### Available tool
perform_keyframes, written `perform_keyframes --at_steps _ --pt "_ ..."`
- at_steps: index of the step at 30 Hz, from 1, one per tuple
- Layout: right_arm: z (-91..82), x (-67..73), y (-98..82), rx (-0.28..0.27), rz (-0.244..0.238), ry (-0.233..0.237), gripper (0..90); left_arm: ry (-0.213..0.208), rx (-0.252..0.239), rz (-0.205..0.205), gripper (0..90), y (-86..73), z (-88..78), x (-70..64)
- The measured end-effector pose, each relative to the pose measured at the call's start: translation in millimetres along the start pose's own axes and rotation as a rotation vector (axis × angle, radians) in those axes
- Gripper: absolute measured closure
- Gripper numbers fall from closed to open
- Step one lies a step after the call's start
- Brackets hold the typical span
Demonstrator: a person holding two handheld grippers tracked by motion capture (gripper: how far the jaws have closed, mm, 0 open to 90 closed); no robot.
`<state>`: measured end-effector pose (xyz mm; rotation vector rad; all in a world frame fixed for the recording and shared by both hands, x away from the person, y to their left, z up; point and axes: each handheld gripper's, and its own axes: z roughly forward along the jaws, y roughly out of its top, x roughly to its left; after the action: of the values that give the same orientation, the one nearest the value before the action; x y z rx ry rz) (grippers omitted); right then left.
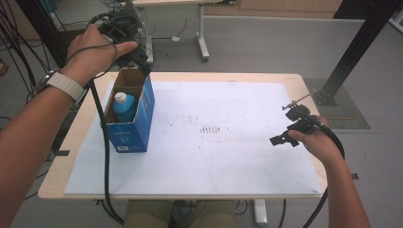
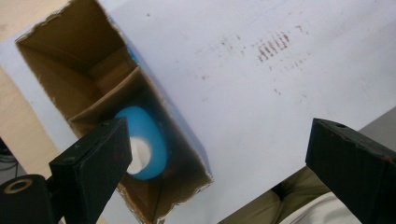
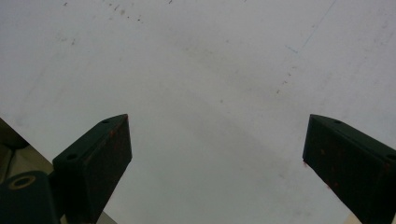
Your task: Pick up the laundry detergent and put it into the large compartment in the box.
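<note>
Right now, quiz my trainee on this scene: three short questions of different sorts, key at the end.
1. True or false: the blue bottle lies on the white mat.
2. Which gripper is above the cardboard box: A left, B right?
3. What colour is the bottle's cap?

Key:
1. False; it stands inside the box.
2. A; the left gripper is over it, jaws open, and the right gripper is open over the mat.
3. White.

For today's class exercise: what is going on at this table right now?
A person holds a gripper in each hand. The left gripper hangs open above a blue cardboard box, where a blue bottle with a white cap stands upright. The right gripper rests open and empty over the white mat.
</note>
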<state>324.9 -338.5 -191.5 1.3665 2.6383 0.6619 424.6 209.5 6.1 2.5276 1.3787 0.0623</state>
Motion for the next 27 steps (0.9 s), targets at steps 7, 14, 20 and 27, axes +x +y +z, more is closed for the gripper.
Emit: perform_keyframes --at_steps 7,14,20,27 --pt "-2.2 -0.6 -3.7 -0.005 0.010 -0.002 8.0 -0.015 0.011 0.101 7.4 12.9 6.9 -14.3" --pt "-3.5 -1.1 -6.0 -0.008 0.018 -0.004 7.9 -0.053 0.017 0.184 7.4 26.0 18.9 -19.8" --pt "-4.2 -1.7 -7.5 -0.013 0.029 -0.004 7.7 -0.094 0.018 0.243 6.9 34.8 26.8 -22.9" --pt "-5.0 -1.1 -9.2 -0.016 0.038 -0.005 7.6 -0.139 0.030 0.348 5.8 44.3 41.5 -31.4"
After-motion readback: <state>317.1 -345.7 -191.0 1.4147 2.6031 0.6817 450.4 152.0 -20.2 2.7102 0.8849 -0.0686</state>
